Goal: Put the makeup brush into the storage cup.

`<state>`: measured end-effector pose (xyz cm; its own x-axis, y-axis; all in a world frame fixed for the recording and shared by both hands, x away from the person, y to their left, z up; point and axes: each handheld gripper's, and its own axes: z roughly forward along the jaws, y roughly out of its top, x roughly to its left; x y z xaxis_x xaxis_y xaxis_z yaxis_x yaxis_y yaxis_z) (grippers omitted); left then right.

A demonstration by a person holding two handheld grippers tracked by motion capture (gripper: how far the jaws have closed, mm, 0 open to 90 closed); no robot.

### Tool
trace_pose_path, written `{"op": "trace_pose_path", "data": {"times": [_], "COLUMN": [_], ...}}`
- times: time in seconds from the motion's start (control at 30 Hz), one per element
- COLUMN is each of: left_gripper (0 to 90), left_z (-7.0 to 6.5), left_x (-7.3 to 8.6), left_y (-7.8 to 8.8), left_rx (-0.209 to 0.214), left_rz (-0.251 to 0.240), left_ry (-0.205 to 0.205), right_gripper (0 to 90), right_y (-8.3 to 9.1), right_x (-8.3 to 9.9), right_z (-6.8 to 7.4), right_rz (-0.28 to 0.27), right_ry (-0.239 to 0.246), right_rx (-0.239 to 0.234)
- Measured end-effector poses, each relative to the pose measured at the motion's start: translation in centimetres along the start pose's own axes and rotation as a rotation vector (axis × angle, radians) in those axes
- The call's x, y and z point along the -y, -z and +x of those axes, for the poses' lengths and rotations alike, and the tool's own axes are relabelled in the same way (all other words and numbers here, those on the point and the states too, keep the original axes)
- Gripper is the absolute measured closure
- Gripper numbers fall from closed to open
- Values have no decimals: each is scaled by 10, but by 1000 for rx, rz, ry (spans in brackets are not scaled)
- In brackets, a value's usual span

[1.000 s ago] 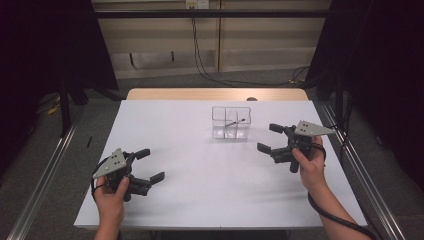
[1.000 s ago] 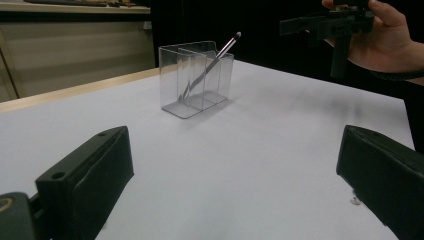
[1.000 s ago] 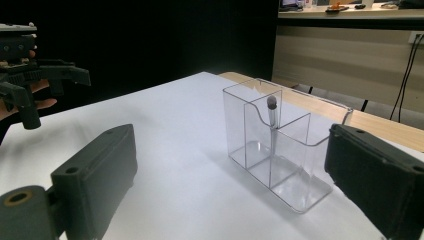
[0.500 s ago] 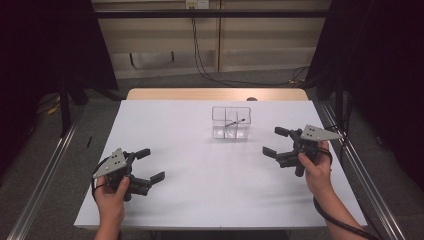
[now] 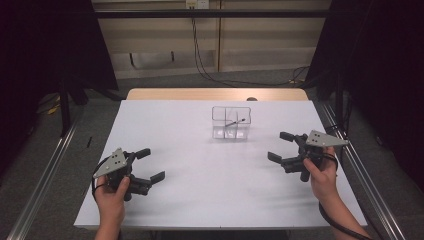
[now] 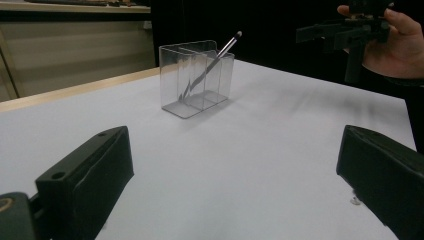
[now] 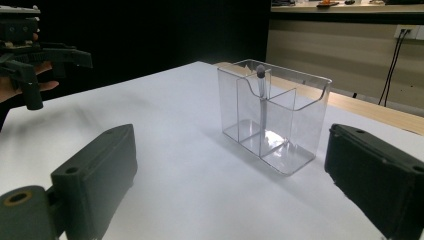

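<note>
- A dim room with dark curtains at both sides, a pale wall panel at the far end and black cables hanging down to a grey floor.
- A white table (image 5: 210, 165) fills the middle, with a strip of bare wood along its far edge and metal rails beside it.
- The left gripper (image 5: 150, 165), held in a person's left hand (image 5: 111, 197), hovers over the near left of the table, its jaws wide apart and holding nothing.
- The right gripper (image 5: 280, 146), in the right hand (image 5: 322, 175), hovers over the right side, jaws also wide apart and holding nothing.
- A clear plastic organiser (image 5: 231, 121) with divided compartments stands ahead of both grippers, between them and farther from the person, well apart from each.
- A slim silver pen (image 5: 234, 121) with a dark tip leans inside the organiser.
- The high view shows the pen lying almost across the box, tip toward the right gripper's side.
- The left gripper view shows the pen (image 6: 215, 60) slanting steeply, tip up and above the rim.
- The right gripper view shows the pen (image 7: 262, 107) nearly upright against a divider; which compartment holds its lower end is unclear.
</note>
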<state>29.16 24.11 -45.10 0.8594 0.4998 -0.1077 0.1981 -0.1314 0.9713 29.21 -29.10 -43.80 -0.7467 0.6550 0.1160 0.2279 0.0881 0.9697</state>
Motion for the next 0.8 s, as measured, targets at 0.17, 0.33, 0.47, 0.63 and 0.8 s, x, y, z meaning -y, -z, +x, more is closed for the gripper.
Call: {"op": "trace_pose_path", "data": {"times": [0.17,0.33,0.47,0.63,0.8], "left_gripper": [15,15,15,15,15], "left_z": [1,1,1,2,2], "left_x": [0,0,0,0,0], "left_y": [1,1,1,1,0], "left_rx": [-2,-4,-2,-2,1], "left_rz": [-2,-4,-3,-4,-3], "left_ry": [-6,-3,-2,-4,-1], "right_gripper": [61,61,61,62,61], "right_y": [3,6,10,15,19], "right_x": [3,4,6,9,11], "right_z": [0,2,3,3,2], "right_rz": [5,3,-2,0,1], "right_ry": [-6,-1,-2,-4,-4], "right_rx": [-1,-3,-3,2,6]}}
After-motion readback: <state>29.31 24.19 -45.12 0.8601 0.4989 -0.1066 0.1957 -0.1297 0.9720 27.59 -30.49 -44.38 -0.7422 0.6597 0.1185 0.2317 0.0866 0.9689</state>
